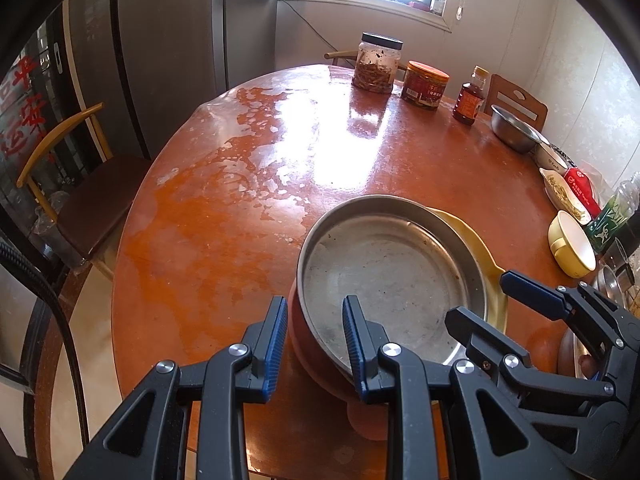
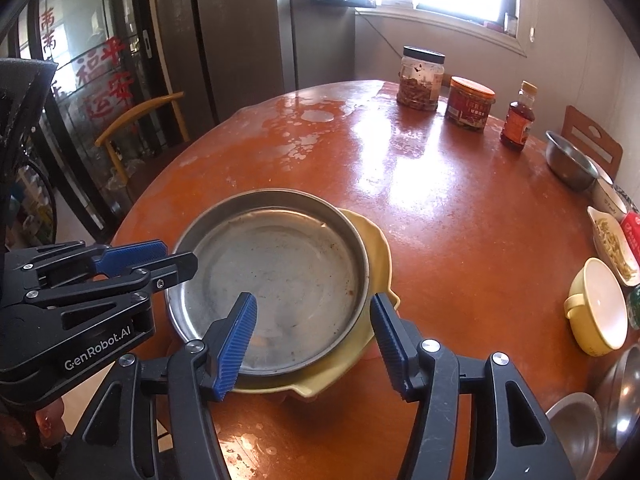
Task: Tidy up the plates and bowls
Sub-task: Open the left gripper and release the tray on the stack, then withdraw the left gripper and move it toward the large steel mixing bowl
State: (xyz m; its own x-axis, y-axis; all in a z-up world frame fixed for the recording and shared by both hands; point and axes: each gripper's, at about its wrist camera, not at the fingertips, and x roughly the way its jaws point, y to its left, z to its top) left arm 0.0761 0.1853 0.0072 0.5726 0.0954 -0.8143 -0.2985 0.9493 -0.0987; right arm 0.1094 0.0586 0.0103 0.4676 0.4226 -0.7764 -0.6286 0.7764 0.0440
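A round steel pan (image 1: pixel 384 272) (image 2: pixel 276 276) sits on a wavy yellow plate (image 1: pixel 480 248) (image 2: pixel 380 264). Both rest on a red bowl (image 1: pixel 308 340) near the front of the round table (image 1: pixel 224 216). My left gripper (image 1: pixel 316 340) (image 2: pixel 176 254) is shut on the stack's left rim, one finger inside the pan and one outside the red bowl. My right gripper (image 2: pixel 314 332) (image 1: pixel 496 304) stands open astride the near right rim. Its left pad is inside the pan, its right pad is outside the yellow plate, and neither presses on the rim.
Two jars (image 1: pixel 380 64) (image 1: pixel 426 86) and a sauce bottle (image 1: pixel 470 98) stand at the back. Along the right edge are a steel bowl (image 2: pixel 570 164), a white dish of food (image 2: pixel 612 248), a yellow handled bowl (image 2: pixel 598 308) and steel plates (image 2: pixel 576 424). A chair (image 1: pixel 92 200) stands at the left.
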